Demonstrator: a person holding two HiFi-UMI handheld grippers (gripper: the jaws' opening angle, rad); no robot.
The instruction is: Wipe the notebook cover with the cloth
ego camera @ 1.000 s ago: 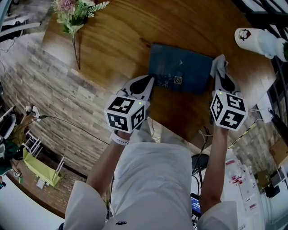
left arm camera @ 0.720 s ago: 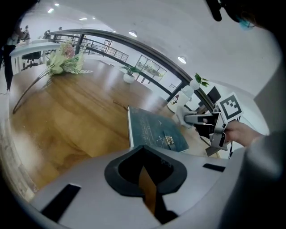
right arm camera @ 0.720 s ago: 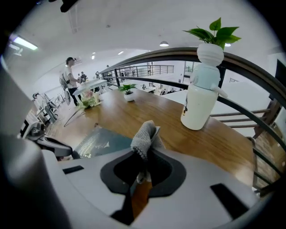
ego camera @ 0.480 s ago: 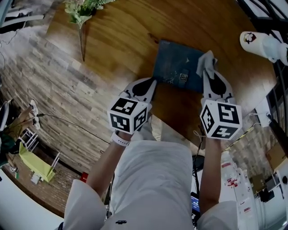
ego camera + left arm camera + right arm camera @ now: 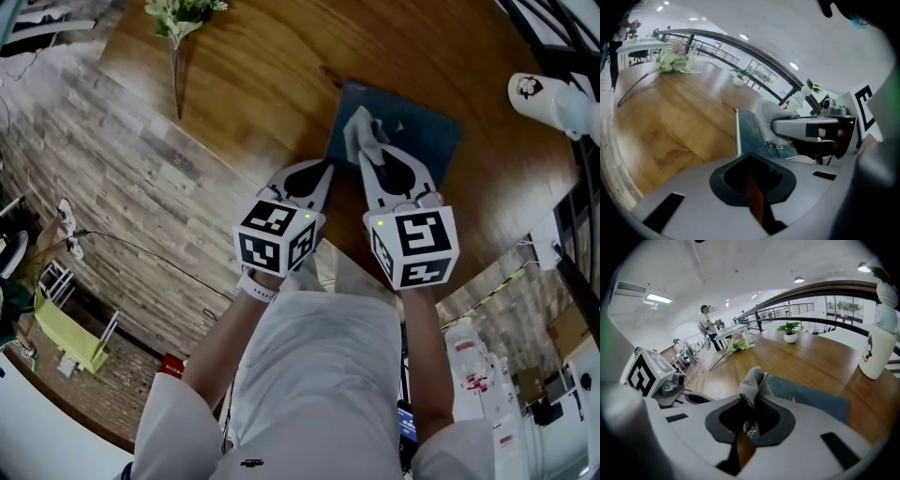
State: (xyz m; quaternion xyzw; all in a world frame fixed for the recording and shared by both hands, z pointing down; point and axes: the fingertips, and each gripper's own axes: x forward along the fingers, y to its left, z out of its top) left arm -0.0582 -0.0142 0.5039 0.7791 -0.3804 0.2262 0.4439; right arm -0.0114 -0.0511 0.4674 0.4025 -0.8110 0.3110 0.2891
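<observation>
Head view: right gripper (image 5: pixel 371 157), clamped on cloth (image 5: pixel 359 128), has swept leftward across notebook (image 5: pixel 424 139), so wiping is underway; left gripper (image 5: pixel 317 176) stays closed, empty.

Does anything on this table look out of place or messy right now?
Nothing spilled or damaged. Only the flowers stand out: they lie flat on the table, no vase. The right gripper holds the cloth over the notebook.

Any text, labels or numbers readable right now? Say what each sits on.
No words or numbers are readable.
Notebook: small square mark, too small to read.
White bottle: cartoon figure, no legible text.
Marker cubes: black-and-white square patterns only, no letters.
</observation>
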